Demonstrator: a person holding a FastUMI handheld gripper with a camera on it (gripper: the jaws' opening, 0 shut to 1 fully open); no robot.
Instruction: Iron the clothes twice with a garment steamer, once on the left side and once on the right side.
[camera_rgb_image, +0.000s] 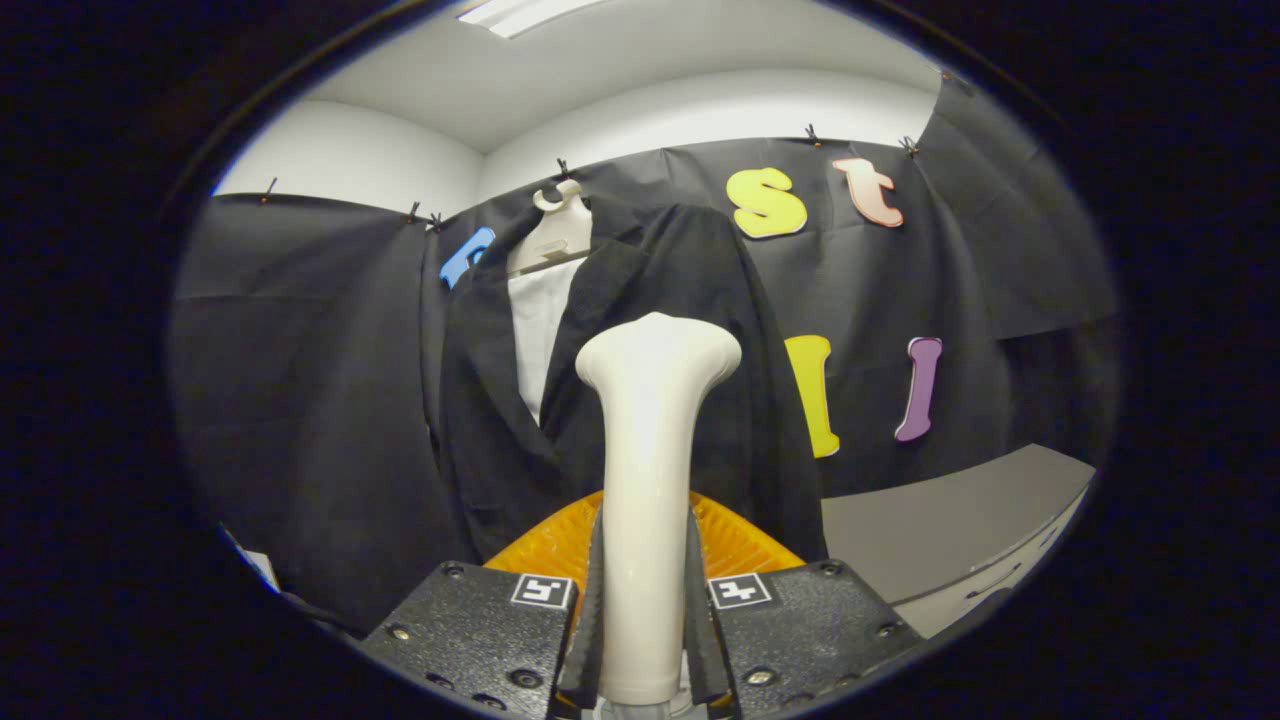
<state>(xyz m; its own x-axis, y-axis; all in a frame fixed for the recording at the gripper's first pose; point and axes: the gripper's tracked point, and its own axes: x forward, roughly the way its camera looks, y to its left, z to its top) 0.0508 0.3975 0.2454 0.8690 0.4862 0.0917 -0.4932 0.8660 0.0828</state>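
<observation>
Between clamped fingers (645, 610): steamer (652, 470) (upright).

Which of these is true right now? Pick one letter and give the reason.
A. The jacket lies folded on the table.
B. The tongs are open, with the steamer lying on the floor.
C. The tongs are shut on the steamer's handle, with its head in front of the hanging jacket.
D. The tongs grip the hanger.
C: both fingers of the tongs press the garment steamer handle, its head in front of the dark jacket hanging on the hanger.
</observation>
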